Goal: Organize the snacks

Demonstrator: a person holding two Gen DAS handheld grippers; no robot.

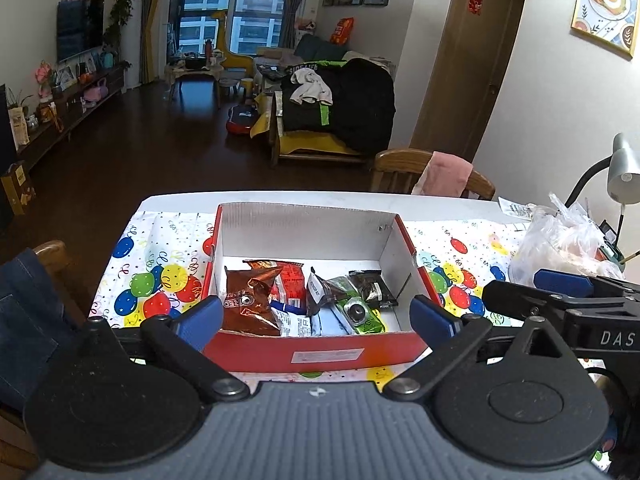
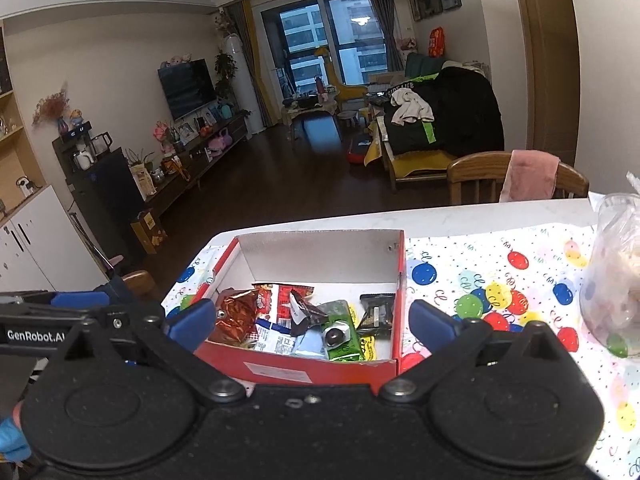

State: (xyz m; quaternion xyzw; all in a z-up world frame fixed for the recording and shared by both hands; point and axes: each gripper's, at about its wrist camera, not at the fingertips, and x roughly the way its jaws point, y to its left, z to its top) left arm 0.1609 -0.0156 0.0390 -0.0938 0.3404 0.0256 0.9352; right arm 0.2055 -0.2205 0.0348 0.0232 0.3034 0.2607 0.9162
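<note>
On the balloon-print tablecloth point(image 1: 168, 276), near the table's left end, sits the red cardboard box point(image 1: 320, 354), open-topped with white inner walls. Snacks lie loose on its floor, crowded toward the near wall: a brown foil packet point(image 1: 248, 304) at left, a red packet point(image 1: 290, 282) behind it, a dark grey sachet point(image 1: 318, 290), a green wrapper with a round dark sweet point(image 1: 358, 312), a black-wrapped bar point(image 1: 374, 288) at right, and pale blue-and-white packets point(image 1: 304, 326) along the near wall. The far half of the box floor is bare.

Right of the box, well apart: a crumpled clear plastic bag point(image 1: 560, 248) with a grey desk lamp point(image 1: 622, 172) behind it. Beyond the far table edge stands a wooden chair point(image 1: 400, 168) with a pink cloth point(image 1: 444, 172) over its back. Nothing lies between the grippers and the box.

Left gripper point(image 1: 316, 314): blue pads spread wide, about the width of the box, nothing between them, touching nothing. Right gripper point(image 2: 310, 320): jaws likewise spread wide and empty, just short of the box's near wall.

Left wrist view only: the lamp, and the right gripper's body at the right edge. Right wrist view only: the left gripper's arm at the left edge, and a blue-gloved hand point(image 2: 12, 436) at the lower left corner.
</note>
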